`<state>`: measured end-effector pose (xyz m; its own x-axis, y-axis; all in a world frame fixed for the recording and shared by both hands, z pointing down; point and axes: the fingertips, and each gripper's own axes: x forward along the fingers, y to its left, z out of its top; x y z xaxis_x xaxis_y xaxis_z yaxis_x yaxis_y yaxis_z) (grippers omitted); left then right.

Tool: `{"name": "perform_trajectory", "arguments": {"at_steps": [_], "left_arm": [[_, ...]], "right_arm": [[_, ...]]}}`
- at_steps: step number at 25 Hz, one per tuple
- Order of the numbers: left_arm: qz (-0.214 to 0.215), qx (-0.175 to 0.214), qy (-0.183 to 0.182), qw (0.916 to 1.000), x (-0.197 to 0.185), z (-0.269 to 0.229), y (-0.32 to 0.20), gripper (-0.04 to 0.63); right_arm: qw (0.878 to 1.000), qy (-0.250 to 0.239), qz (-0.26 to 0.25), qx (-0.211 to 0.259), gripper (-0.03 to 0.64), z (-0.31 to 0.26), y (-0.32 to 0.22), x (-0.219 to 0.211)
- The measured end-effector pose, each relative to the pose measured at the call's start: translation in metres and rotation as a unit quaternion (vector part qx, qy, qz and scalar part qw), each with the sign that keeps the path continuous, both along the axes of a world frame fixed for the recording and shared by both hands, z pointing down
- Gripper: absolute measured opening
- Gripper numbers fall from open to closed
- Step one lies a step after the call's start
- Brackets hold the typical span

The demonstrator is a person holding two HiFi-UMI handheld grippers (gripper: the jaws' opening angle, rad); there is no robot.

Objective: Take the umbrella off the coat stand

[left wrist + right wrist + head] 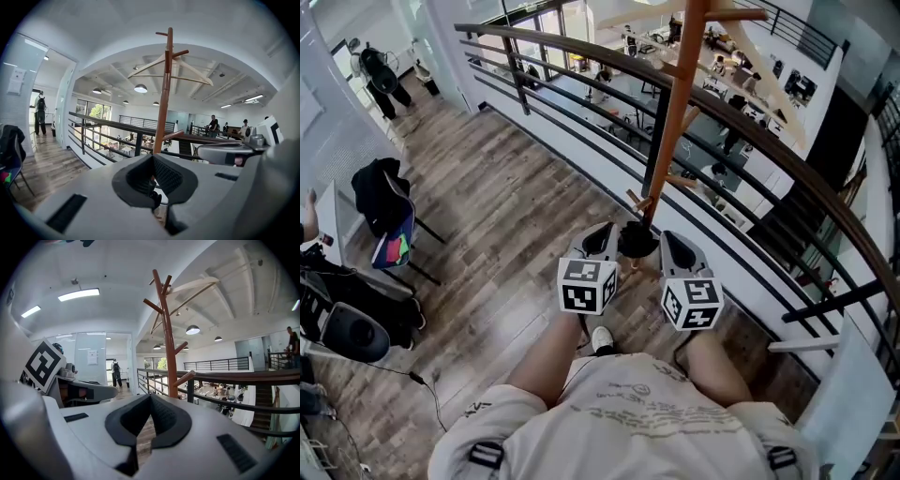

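Observation:
The brown wooden coat stand rises from a dark round base beside the railing. Its pole has angled pegs, and a pale wooden hanger hangs near the top. In the right gripper view the same stand and hanger show against the ceiling. No umbrella shows in any view. My left gripper and right gripper are held side by side just before the base, a little apart from it. Both are shut, with their black pads meeting at the tips and nothing held.
A dark metal railing with a brown top rail runs behind the stand, above a lower floor. A chair draped with black clothing and bags stand at the left. A person with a backpack is far down the corridor.

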<state>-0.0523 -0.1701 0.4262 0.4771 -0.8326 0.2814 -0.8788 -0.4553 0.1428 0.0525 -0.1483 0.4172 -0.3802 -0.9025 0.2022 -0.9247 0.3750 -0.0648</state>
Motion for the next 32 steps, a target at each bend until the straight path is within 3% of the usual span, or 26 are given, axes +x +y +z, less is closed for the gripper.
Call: {"name": "perform_trajectory", "arguments": {"at_steps": [13, 32], "left_arm": [[0.047, -0.017, -0.001, 0.9987, 0.015, 0.024, -0.074, 0.003], [-0.009, -0.038, -0.011, 0.9992, 0.012, 0.048, -0.091, 0.004]], "right_arm": [[0.999, 0.025, 0.022, -0.03, 0.003, 0.036, -0.072, 0.01], [0.995, 0.02, -0.021, -0.091, 0.005, 0.12, -0.122, 0.021]]}}
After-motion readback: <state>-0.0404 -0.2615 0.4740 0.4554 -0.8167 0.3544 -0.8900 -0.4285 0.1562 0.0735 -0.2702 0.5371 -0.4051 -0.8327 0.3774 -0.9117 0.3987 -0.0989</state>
